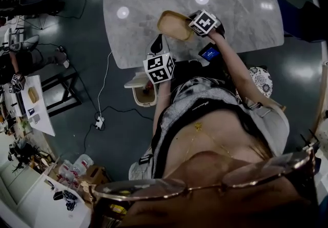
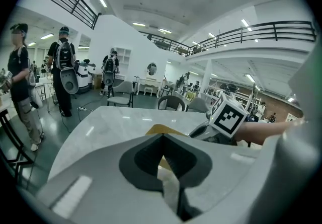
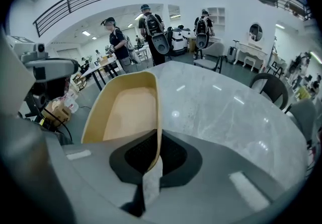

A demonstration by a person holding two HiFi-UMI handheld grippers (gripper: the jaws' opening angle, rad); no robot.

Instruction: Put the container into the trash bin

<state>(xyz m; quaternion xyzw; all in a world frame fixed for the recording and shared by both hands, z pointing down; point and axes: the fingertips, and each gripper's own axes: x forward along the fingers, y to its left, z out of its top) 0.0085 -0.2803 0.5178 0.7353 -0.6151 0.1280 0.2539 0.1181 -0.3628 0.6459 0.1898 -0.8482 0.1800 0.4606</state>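
Container (image 1: 174, 24), a shallow tan tray, hangs over the near part of the marble table (image 1: 236, 12), open side up and empty. The right gripper (image 1: 190, 26) is clenched on it. In the right gripper view the two dark pads are pressed together on the thin side wall of the container (image 3: 126, 109), at the tip of the right gripper (image 3: 158, 150). The rest of the tray reaches away from the jaws, out past the table (image 3: 226, 102) edge. I cannot tell whether its bottom touches the tabletop.

The left gripper (image 1: 156, 47) hovers at the near table edge, just beside the tray and apart from it. In its own view the left gripper (image 2: 163, 155) has its jaws closed together with nothing between them. Beyond them show a tan strip of the container (image 2: 163, 130) and the marker cube (image 2: 229, 117) of the right gripper.

The trash bin (image 1: 145, 98), beige with its white lid (image 1: 134, 81) raised, stands on the floor below the table edge, under the left gripper.
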